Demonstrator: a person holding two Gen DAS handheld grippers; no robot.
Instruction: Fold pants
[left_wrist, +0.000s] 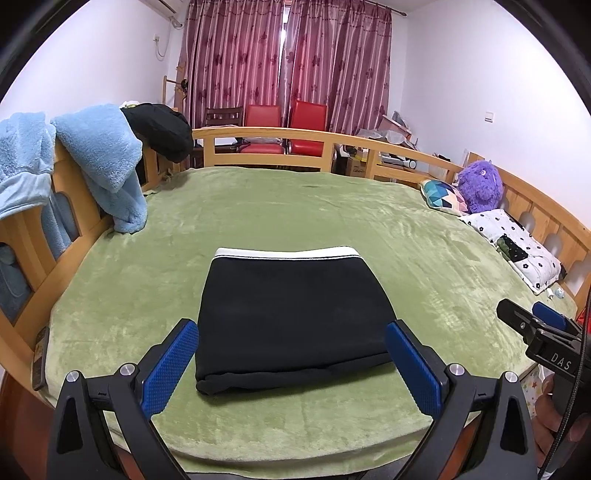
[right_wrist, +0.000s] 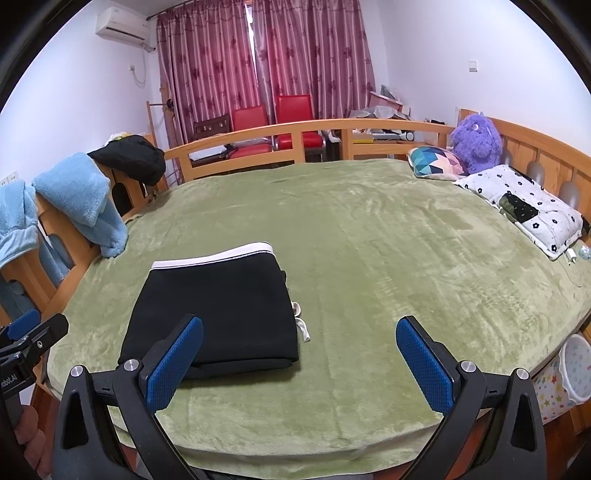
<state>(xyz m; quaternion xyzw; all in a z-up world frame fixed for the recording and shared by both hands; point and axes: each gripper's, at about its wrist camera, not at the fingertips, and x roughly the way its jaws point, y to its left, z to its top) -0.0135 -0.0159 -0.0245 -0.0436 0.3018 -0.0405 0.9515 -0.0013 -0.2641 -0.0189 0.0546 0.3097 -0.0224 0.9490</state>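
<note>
Black knit pants (left_wrist: 291, 317), white waistband away, folded compact on green plush blanket (left_wrist: 424, 236), apparently finished; left gripper (left_wrist: 291, 365) and right gripper (right_wrist: 299, 363) spread apart, empty.

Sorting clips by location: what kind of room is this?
Most likely a home bedroom: a wooden-railed bed under a green blanket, pillows and a purple plush toy, curtains behind.

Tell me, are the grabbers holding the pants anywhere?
No. Both the left gripper and the right gripper are open and hold nothing. The folded black pants lie on the green blanket, untouched.
</note>
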